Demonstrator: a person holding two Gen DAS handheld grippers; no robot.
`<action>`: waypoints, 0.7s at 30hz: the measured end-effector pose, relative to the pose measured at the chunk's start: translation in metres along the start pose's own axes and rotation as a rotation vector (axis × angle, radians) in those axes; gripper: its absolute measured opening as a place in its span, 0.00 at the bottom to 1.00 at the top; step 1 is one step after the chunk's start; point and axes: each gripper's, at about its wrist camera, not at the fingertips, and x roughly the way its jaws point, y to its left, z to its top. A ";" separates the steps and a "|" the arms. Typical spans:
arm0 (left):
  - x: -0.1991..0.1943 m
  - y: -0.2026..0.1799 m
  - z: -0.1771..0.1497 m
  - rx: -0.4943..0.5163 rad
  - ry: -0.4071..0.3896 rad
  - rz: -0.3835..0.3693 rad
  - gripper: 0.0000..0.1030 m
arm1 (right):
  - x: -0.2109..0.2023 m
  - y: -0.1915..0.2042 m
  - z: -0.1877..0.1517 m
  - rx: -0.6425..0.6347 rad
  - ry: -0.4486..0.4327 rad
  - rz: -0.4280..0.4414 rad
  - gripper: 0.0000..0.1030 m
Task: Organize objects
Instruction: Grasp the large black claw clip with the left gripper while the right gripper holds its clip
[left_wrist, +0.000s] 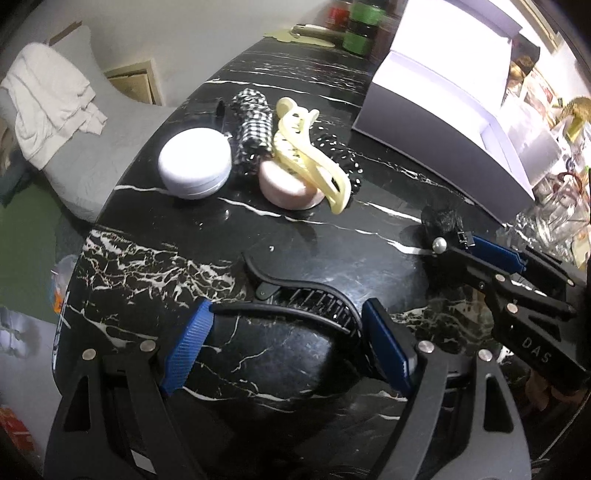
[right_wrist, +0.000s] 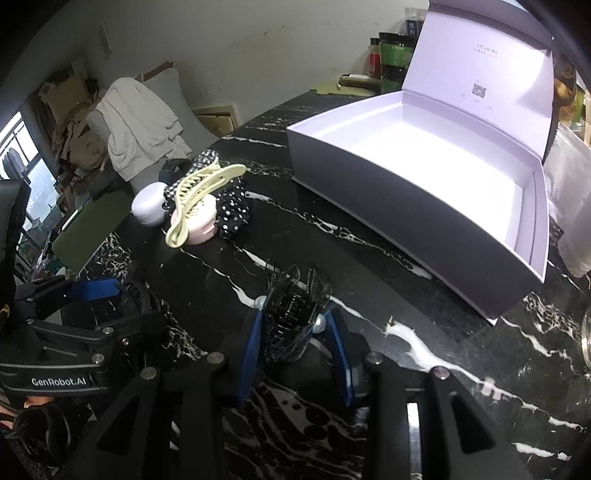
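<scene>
Left wrist: left gripper (left_wrist: 288, 347) pads clamp black clip (left_wrist: 306, 301), lower centre.
Right wrist: right gripper (right_wrist: 295, 339) narrow, holding pearl clip (right_wrist: 291, 306); box (right_wrist: 406, 206) upper right.

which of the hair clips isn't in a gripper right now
The cream claw clip, resting on the pink round case. Both black clips are gripped.

Black claw clip (left_wrist: 303, 299): I see it long, toothed, clamped crosswise near the counter's near edge.
Mesh pearl clip (right_wrist: 291, 314): black, pinched upright.
White box (right_wrist: 424, 206): lid open, toward the far right corner.
</scene>
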 end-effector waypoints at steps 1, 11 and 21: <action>0.000 -0.001 0.001 0.003 0.000 0.002 0.80 | 0.001 -0.001 0.000 0.000 0.003 0.004 0.36; -0.001 -0.001 0.006 0.018 0.026 0.054 0.80 | 0.011 0.002 0.006 -0.029 0.024 0.015 0.50; 0.002 -0.002 0.004 0.004 0.061 0.092 0.82 | 0.011 0.001 0.007 -0.031 0.011 0.031 0.51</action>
